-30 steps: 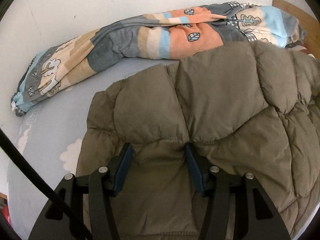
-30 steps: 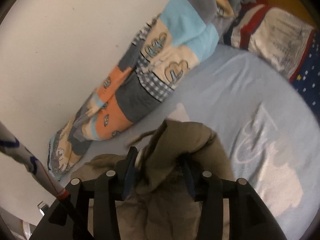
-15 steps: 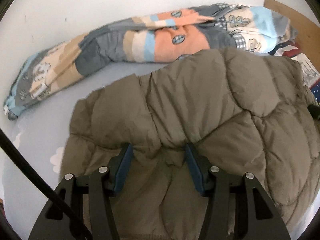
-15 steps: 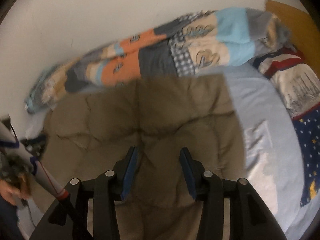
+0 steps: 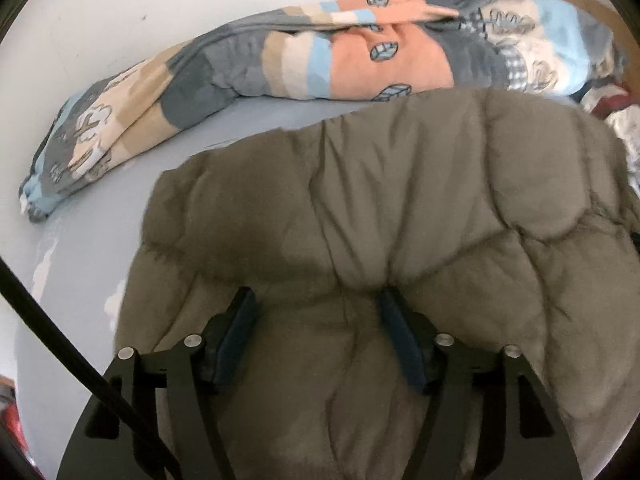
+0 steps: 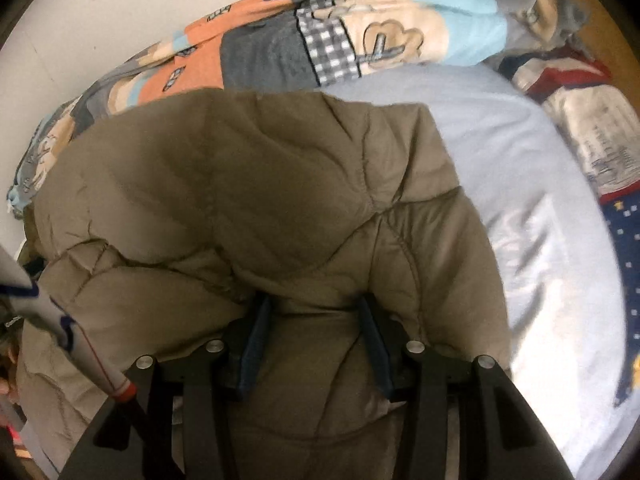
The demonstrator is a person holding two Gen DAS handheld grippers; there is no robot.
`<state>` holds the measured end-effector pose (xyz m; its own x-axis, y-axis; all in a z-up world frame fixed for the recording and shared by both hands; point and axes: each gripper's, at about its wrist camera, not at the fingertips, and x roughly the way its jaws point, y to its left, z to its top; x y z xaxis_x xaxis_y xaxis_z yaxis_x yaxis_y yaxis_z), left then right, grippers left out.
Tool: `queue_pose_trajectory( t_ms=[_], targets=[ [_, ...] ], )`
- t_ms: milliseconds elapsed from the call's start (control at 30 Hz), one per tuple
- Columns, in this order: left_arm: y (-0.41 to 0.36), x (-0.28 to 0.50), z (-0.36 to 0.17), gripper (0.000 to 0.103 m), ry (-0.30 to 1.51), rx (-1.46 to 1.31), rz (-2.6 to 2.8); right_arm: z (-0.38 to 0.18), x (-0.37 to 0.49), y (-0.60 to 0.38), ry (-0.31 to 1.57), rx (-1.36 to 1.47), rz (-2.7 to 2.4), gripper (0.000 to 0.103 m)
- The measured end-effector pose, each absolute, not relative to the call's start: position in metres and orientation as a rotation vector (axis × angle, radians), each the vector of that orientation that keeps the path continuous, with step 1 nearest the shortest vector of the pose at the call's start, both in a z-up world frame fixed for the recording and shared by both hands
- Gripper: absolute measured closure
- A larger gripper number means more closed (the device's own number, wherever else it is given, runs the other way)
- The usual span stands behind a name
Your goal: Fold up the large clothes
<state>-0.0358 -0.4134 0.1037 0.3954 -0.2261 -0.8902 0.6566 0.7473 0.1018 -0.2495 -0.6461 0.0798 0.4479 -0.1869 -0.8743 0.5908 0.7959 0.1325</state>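
Note:
An olive-brown quilted puffer jacket lies spread on a pale blue bed sheet. My left gripper is shut on a thick fold of the jacket, which bunches between its blue pads. In the right wrist view the same jacket fills the left and middle, and my right gripper is shut on another fold of it near its right edge. The fabric hides the fingertips of both grippers.
A rolled patchwork quilt in orange, grey and light blue lies along the white wall behind the jacket; it also shows in the right wrist view. Pillows with red, white and navy star prints sit at the right.
The jacket has been drawn out flatter over the sheet. The right wrist view went from seeing a small lifted bunch to seeing the jacket spread wide under it. Both grippers kept their hold.

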Motion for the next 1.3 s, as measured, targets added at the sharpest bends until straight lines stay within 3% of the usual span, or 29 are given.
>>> queue_pose_trajectory(
  t_ms=[133,367,633,767,1033,1300],
  targets=[
    [-0.371,-0.093,0.148,0.041,0.855,0.483,-0.648,0.129,-0.296,-0.613,0.879,0.457,-0.47,0.054],
    [-0.306,-0.165,0.178,0.041,0.864,0.39,-0.647,0.155,-0.388,-0.55,0.804,0.557,-0.45,0.053],
    [-0.312,-0.191,0.171,0.041,0.838,0.37,-0.63,0.17,-0.38,-0.482,0.739,0.569,-0.429,0.053],
    [-0.322,-0.175,0.148,0.041,0.844,0.4,-0.595,0.157,-0.349,-0.47,0.718,0.475,-0.425,0.053],
    [-0.34,-0.138,0.104,0.04,0.981,0.409,-0.547,0.095,-0.314,-0.497,0.876,0.468,-0.429,0.053],
    [-0.333,-0.138,0.12,0.041,0.967,0.364,-0.546,0.082,-0.307,-0.505,0.909,0.515,-0.413,0.051]
  ],
)
